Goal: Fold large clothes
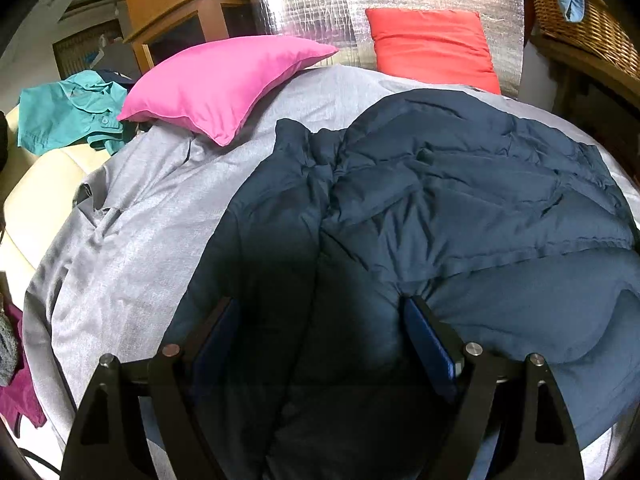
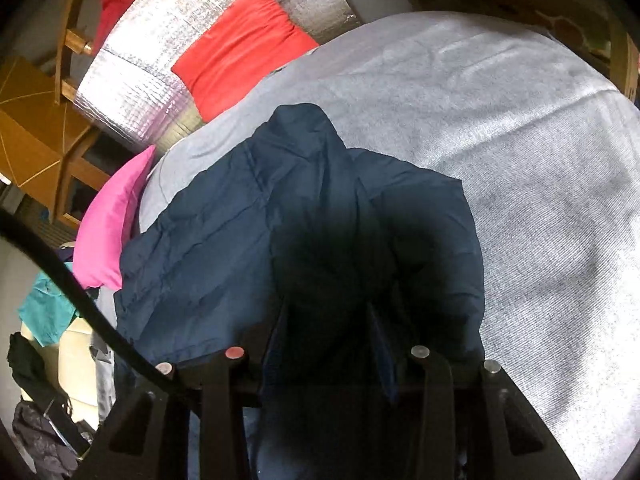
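A puffy navy quilted jacket point(image 1: 440, 200) lies spread on the grey-sheeted bed point(image 1: 140, 220), below a pink pillow point(image 1: 224, 80). The left claw point(image 1: 320, 344) gapes wide over its hem, gripping nothing. The right claw point(image 2: 328, 320) pinches a dark fold of the jacket.

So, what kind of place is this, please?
Most likely a bedroom or living room at home. A bed or sofa under a grey cover carries a navy padded jacket, with a pink pillow and a red pillow behind, plus a wicker basket and a wooden cabinet.
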### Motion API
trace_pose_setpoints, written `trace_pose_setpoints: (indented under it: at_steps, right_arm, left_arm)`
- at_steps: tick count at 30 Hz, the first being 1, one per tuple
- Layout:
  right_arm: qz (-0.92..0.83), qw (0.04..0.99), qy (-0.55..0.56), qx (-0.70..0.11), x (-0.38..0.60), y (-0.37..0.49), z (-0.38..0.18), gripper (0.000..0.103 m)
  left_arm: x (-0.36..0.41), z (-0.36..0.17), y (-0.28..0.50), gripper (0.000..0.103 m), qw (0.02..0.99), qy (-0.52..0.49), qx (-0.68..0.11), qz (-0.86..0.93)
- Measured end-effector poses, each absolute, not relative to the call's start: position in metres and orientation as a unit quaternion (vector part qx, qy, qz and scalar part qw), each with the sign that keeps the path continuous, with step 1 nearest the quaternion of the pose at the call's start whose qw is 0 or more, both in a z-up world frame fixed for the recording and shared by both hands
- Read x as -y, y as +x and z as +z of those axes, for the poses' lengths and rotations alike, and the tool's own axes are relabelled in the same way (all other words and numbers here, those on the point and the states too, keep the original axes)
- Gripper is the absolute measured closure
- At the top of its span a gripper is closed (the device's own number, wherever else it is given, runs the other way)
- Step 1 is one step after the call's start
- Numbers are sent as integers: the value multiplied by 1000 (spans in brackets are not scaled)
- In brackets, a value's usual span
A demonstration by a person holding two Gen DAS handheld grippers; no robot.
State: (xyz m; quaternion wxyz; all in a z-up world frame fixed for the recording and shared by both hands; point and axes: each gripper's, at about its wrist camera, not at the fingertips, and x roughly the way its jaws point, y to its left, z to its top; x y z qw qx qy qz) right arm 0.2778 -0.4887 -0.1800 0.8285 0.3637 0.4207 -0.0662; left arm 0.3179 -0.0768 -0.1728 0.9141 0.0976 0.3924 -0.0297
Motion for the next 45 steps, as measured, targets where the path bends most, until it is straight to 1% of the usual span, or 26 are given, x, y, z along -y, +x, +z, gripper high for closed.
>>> trace_pose_setpoints:
  at_steps: [4, 13, 19, 22, 24, 27, 28, 30, 38, 45]
  right_arm:
    - [-63, 826, 372, -419, 493, 277, -182, 59]
    - [-69, 830, 366, -416, 491, 270, -178, 59]
    - [-46, 876, 325, -352, 469, 255, -142, 57]
    - [-29, 891, 307, -334, 458, 253, -133, 57]
    - [-23, 884, 303, -355, 453, 260, -140, 57]
    - [-30, 848, 310, -429, 450, 278, -170, 55]
    - [-33, 846, 310, -433, 450, 280, -174, 55]
    - [-33, 849, 302, -432, 448, 280, -171, 53]
    - [-30, 850, 293, -436, 448, 282, -174, 53]
    - [-17, 852, 305, -426, 450, 270, -163, 53]
  left_arm:
    - [76, -173, 317, 18, 915, 97, -390, -33]
    - [74, -175, 317, 13, 917, 95, -386, -35]
    - [73, -175, 317, 12, 917, 94, -386, -37]
    - [73, -175, 317, 12, 917, 95, -385, -38]
    - [73, -175, 317, 12, 917, 95, -384, -39]
    - [72, -175, 316, 11, 918, 94, -383, -41]
    - [72, -175, 317, 11, 918, 95, -383, -41]
    - [72, -176, 317, 11, 918, 95, -383, -40]
    - [73, -176, 316, 10, 918, 95, -382, -40]
    - [73, -170, 316, 10, 914, 100, -391, -42]
